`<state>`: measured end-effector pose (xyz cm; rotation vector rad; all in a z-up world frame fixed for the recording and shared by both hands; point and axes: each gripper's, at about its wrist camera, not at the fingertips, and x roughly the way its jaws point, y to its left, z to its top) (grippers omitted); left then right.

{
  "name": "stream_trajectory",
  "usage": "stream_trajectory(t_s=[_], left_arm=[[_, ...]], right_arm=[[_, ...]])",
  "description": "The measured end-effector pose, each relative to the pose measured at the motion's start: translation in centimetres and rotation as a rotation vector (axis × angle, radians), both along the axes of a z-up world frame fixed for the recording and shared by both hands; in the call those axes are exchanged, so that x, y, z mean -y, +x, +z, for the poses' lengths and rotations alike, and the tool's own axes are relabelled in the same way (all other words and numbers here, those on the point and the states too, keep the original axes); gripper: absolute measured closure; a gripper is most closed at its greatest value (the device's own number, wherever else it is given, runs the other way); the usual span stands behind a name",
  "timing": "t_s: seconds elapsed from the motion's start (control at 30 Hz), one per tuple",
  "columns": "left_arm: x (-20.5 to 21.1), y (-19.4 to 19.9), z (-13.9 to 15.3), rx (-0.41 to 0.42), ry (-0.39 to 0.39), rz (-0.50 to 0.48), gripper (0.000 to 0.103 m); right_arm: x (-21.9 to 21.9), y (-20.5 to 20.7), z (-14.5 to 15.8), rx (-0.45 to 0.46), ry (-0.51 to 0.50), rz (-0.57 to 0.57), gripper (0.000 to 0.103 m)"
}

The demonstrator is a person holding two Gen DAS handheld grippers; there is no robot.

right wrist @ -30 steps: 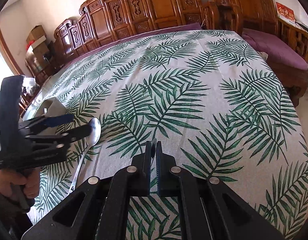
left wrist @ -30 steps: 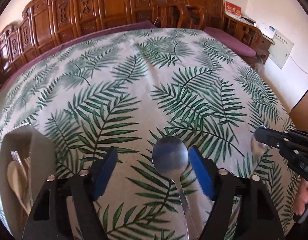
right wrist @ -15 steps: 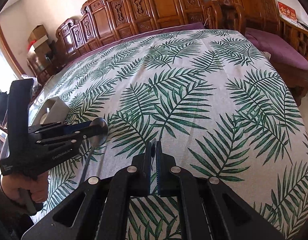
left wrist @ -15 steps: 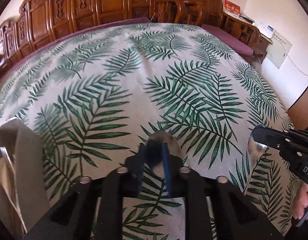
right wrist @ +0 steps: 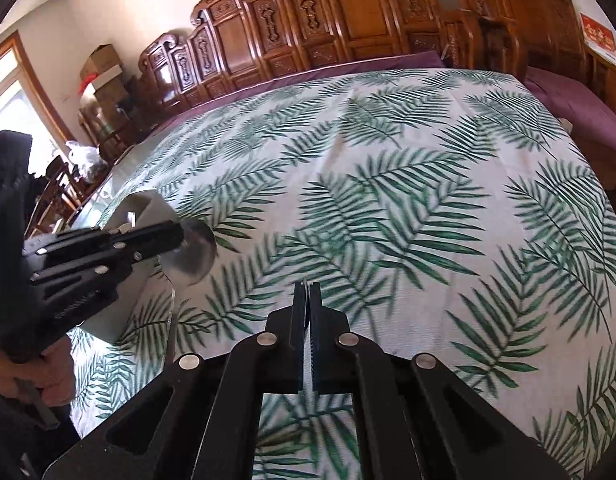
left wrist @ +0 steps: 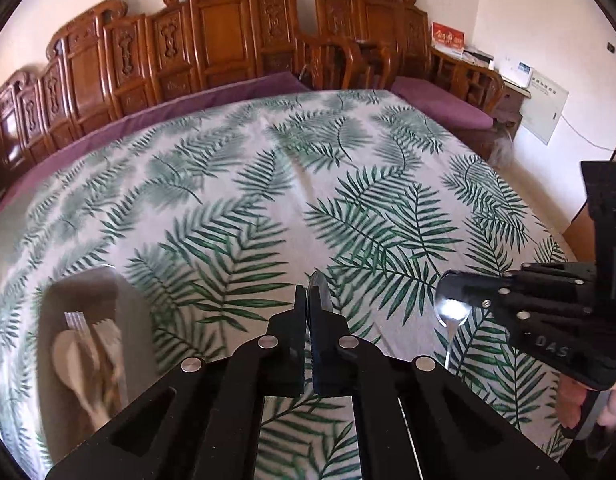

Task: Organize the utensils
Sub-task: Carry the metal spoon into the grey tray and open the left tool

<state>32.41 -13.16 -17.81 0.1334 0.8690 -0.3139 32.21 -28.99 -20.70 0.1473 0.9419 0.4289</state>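
Note:
My left gripper (left wrist: 309,294) is shut on a metal spoon (left wrist: 319,286), seen edge-on between the fingers and lifted off the table; in the right wrist view its bowl (right wrist: 191,254) sticks out past the left gripper (right wrist: 175,236). My right gripper (right wrist: 306,292) is shut on a second metal spoon (left wrist: 452,312), whose bowl and handle hang from its fingers (left wrist: 480,292) in the left wrist view; in its own view only a thin edge (right wrist: 305,286) shows. A grey utensil holder (left wrist: 87,332) at lower left holds a fork and a pale spoon.
The table carries a white cloth with green fern leaves (left wrist: 287,184). Carved wooden chairs (left wrist: 211,52) with purple cushions line its far side. The grey holder also shows in the right wrist view (right wrist: 143,208), near the table's left edge.
My left gripper closed on the spoon that lay between its open fingers and lifted it off the cloth. The right gripper stayed shut and rose with its spoon.

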Motion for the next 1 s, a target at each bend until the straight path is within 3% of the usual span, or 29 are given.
stream_trajectory(t_s=[0.5, 1.0], left_arm=[[-6.1, -2.5, 5.2, 0.096, 0.017, 0.054, 0.102], [-12.8, -2.8, 6.7, 0.139, 0.042, 0.148, 0.102]], right_arm=[[-4.7, -1.8, 3.0, 0.077, 0.025, 0.078, 0.100], [-6.0, -3.3, 5.1, 0.127, 0.055, 0.110, 0.100]])
